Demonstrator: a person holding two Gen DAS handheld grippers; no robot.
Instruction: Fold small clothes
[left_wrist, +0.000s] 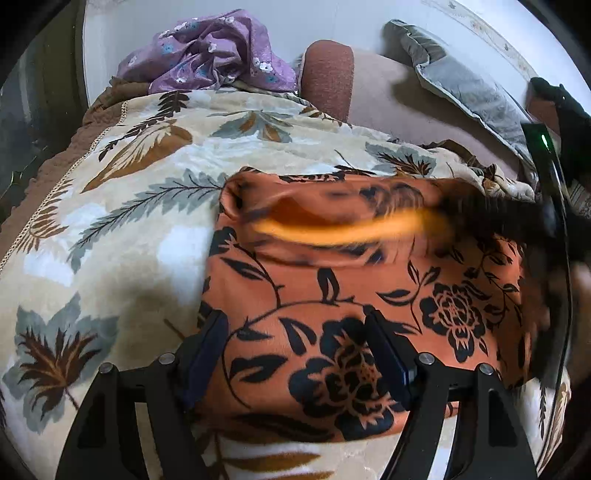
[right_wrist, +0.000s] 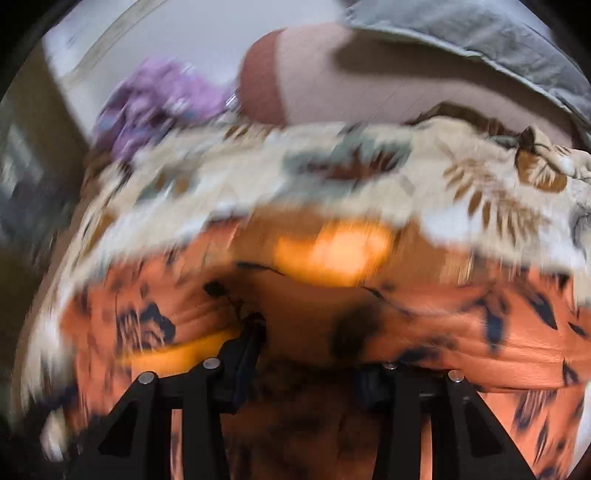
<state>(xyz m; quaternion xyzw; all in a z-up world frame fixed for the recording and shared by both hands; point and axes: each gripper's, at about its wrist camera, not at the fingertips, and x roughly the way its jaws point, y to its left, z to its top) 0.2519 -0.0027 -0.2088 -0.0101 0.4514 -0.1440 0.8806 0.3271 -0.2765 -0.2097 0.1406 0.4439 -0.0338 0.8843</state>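
Spread across the whole scene: a cream plush blanket printed with grey and brown leaves (left_wrist: 122, 206), brown-edged on the left. On the near right part of it, lying flat: an orange fabric garment with a black flower-and-vine print (left_wrist: 332, 295), its far edge doubled over into a soft fold. Far left: a crumpled purple floral cloth (left_wrist: 210, 55). Far centre: a brown and beige cushioned bolster (left_wrist: 332, 77), with a grey pillow (left_wrist: 458, 81) to its right. Near edge: the left gripper (left_wrist: 295, 350), jaws wide apart, resting over the garment's near left portion, gripping nothing. Over the fold, heavily blurred: the right gripper (right_wrist: 310, 354), jaws parted; hold on cloth impossible to tell.
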